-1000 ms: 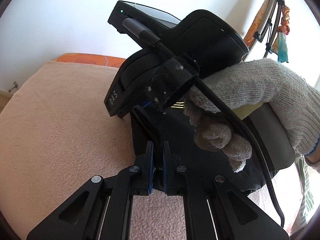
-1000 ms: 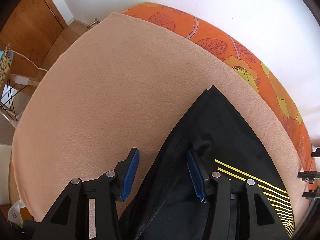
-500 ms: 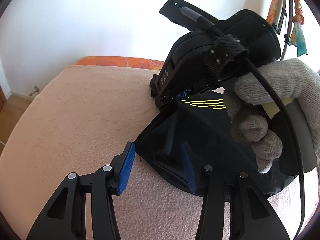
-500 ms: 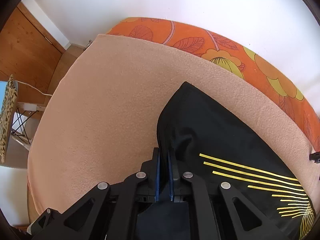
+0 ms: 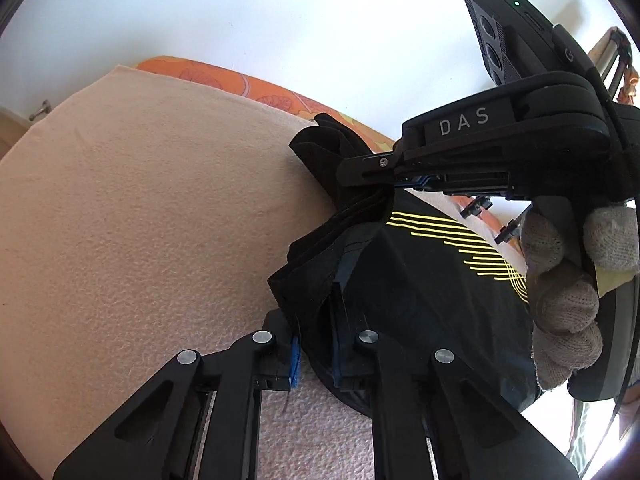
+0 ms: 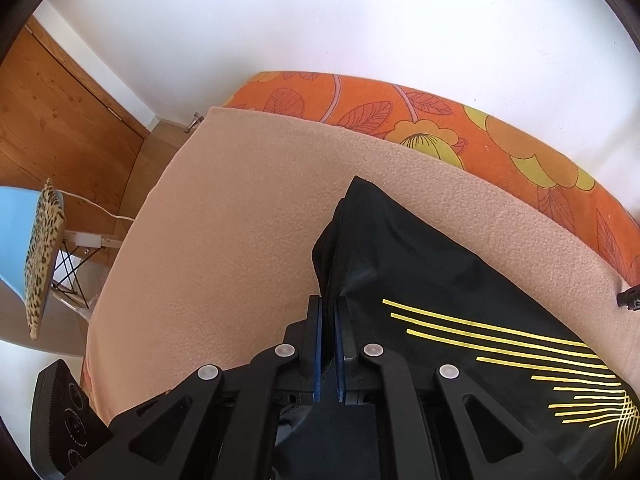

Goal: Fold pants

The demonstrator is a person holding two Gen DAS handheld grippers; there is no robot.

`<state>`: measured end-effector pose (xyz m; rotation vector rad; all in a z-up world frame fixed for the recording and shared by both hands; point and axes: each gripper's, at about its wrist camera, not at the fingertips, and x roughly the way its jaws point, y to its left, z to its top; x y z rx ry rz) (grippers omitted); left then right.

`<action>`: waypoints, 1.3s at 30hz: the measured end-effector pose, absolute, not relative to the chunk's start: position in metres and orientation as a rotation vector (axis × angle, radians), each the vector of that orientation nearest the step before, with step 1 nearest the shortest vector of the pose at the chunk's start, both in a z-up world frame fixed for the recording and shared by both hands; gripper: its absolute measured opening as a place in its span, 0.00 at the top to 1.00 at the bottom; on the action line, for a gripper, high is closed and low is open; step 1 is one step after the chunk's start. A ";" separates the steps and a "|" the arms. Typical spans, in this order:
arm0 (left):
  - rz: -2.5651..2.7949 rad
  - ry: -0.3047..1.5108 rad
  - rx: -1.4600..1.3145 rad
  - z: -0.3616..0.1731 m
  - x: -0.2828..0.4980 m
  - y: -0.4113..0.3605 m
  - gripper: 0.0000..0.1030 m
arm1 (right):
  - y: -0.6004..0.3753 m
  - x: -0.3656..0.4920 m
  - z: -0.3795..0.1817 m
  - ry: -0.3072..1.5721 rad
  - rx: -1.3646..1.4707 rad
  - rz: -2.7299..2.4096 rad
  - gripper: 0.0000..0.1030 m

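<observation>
A white wall backs a peach blanket (image 6: pixel 248 216) spread over an orange flowered sheet (image 6: pixel 452 128), with a wooden door (image 6: pixel 52 112) off to the left in the right wrist view. The black pants (image 6: pixel 432 280) lie bunched on the blanket's far right part, close to the sheet's edge. Their yellow stripes (image 6: pixel 492 336) fan out toward the right, and a pointed corner of cloth reaches toward the sheet, so the bundle runs roughly from that corner back toward the grippers. How long it is past the frame cannot be told.

The right gripper (image 6: pixel 328 344) has its blue pads pressed nearly together on a raised fold at the pants' left edge. The left gripper (image 5: pixel 316 344) sits lower on the same edge in its own view, its fingers drawn in on a thick wad of black cloth. A gloved hand (image 5: pixel 568 300) holds the right gripper's handle above the striped part. A leopard-print cushion (image 6: pixel 40 256) stands on a chair by the door.
</observation>
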<state>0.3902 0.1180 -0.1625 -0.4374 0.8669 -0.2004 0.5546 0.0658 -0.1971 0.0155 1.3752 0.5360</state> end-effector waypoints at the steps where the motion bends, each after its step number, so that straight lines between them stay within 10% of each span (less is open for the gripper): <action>1: -0.204 0.851 -0.431 -0.159 0.388 0.116 0.93 | 0.062 0.553 -0.195 1.369 0.019 0.535 0.98; 39: -0.653 0.788 -0.109 -0.129 0.337 -0.171 0.97 | -0.254 0.477 -0.179 1.257 0.335 0.290 0.98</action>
